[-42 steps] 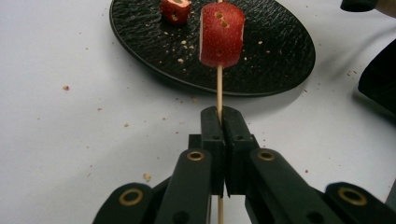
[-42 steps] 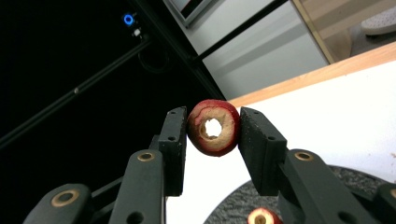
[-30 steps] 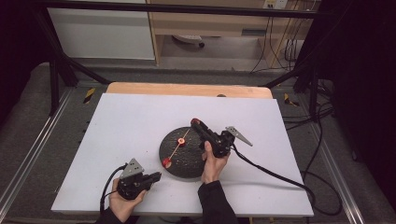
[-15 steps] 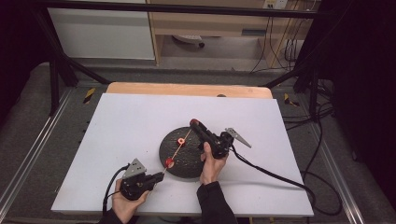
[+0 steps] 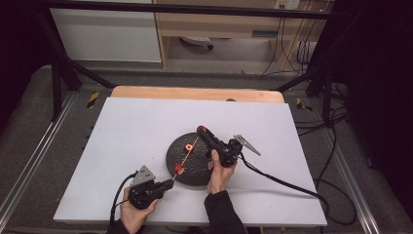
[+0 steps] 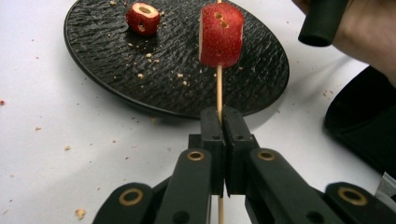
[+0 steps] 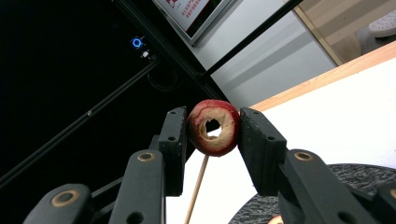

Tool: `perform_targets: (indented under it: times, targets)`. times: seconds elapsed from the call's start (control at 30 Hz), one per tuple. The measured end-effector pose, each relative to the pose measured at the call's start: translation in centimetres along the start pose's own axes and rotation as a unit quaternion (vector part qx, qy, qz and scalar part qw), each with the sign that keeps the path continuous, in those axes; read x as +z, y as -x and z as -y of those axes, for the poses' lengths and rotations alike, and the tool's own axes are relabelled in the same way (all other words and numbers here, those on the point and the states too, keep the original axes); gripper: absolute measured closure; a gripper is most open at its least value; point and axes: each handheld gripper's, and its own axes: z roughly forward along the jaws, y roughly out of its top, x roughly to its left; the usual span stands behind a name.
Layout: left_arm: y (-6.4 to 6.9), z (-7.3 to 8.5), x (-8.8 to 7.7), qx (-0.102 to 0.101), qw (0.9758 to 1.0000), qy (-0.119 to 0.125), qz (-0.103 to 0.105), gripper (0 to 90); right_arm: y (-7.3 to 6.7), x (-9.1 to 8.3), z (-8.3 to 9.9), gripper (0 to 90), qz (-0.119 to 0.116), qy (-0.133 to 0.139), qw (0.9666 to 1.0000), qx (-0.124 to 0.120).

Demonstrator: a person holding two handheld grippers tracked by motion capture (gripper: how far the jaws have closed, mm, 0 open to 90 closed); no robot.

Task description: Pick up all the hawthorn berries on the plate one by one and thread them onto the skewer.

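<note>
My left gripper (image 6: 223, 119) is shut on a thin wooden skewer (image 6: 219, 86) near the front of a black round plate (image 6: 116, 79). A red fruit piece (image 6: 222, 29) is threaded on the skewer above the plate. A second cored red piece (image 6: 143, 18) lies on the plate. In the high view the left gripper (image 5: 170, 183) points up and right, and the skewer (image 5: 191, 148) slants toward my right gripper (image 5: 201, 130). The right gripper (image 7: 212, 128) is shut on a cored red fruit ring (image 7: 214, 127), with the skewer's tip (image 7: 198, 184) just below it.
The plate (image 5: 199, 170) sits mid-table on a white sheet (image 5: 146, 122), strewn with crumbs near the plate. A wooden table edge (image 5: 195, 92) runs along the back. The right gripper's cable (image 5: 282, 181) trails off to the right. The right hand (image 6: 369, 32) hangs over the plate's near side.
The left gripper and the skewer with its red piece have edged slightly to the right. The right gripper has kept still with the fruit ring.
</note>
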Motion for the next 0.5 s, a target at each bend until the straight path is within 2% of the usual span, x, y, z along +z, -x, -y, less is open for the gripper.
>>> perform_targets:
  times: [0.33,0.5]
  targets:
    - [0.58,-0.78,0.44,-0.015,0.9998,0.005,-0.007,88.2,-0.11,-0.09,0.2,63.4,-0.005,0.0,1.0,0.009]
    - [0.67,-0.99,0.77,-0.012,0.9999,0.001,-0.008,88.2,-0.26,-0.2,-0.04,63.5,-0.006,0.003,0.9999,0.008]
